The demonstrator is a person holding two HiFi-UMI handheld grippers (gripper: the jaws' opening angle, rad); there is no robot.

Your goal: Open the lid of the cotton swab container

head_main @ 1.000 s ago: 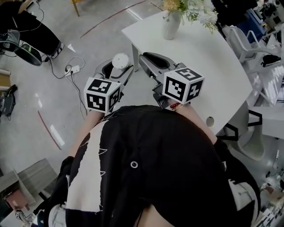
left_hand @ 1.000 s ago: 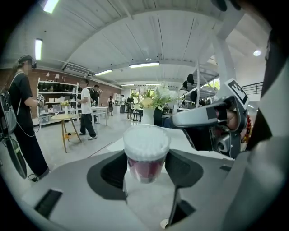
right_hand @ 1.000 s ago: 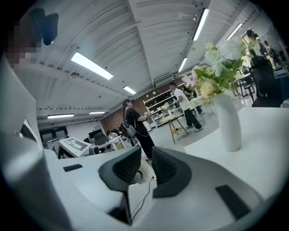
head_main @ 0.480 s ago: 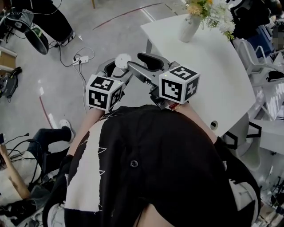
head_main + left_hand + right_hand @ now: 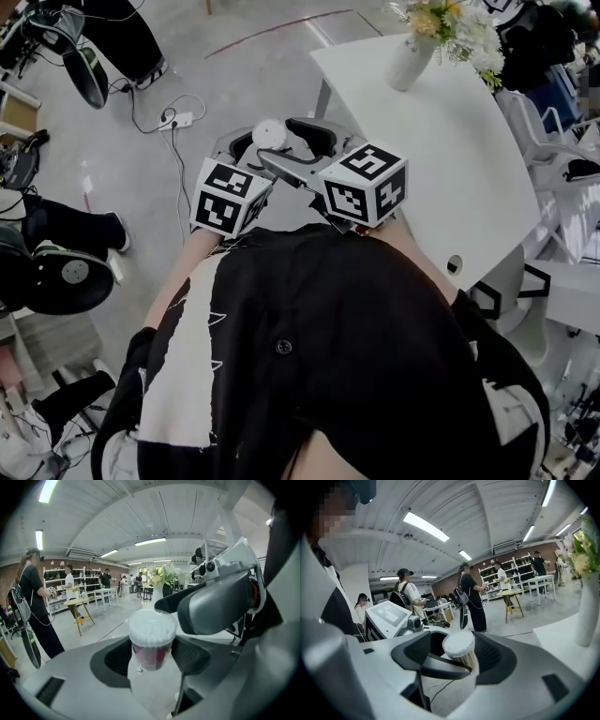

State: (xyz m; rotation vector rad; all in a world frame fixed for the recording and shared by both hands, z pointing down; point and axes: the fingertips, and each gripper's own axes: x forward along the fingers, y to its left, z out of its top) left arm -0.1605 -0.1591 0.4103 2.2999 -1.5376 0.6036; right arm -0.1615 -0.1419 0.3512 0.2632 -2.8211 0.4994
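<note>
A person in a black top [image 5: 309,356] is working two hand-held grippers above a workshop floor. The left gripper [image 5: 152,660] is clamping the cotton swab container [image 5: 269,133] by its lower body. It is holding the container upright in the air, the white lid [image 5: 153,629] pointing to 12 o'clock in the left gripper view. The right gripper [image 5: 457,656], whose jaws have just been opening, is spread wide around the container's top, pads on either side but apparently not pressing.

In the head view the container is sitting at about 10 o'clock from the right marker cube [image 5: 364,185] and 1 o'clock from the left marker cube [image 5: 230,197]. By that placing, the right hand looks like the one set to take the lid, which appears to be on. The container's long axis is running nearly vertical, leaning slightly toward 11 o'clock in the right gripper view.

The head view is showing only the round white top. The left gripper view is adding a reddish band on the clear wall, with the right gripper looming in from 2 o'clock. The right gripper view is revealing the swab sticks [image 5: 471,662] and a left finger [image 5: 443,670] crossing in front.

Farther off, at 1 o'clock in the head view, a white table [image 5: 450,159] is carrying a vase [image 5: 411,64] of flowers. Bystanders [image 5: 471,597] are standing near distant shelves [image 5: 508,578].
</note>
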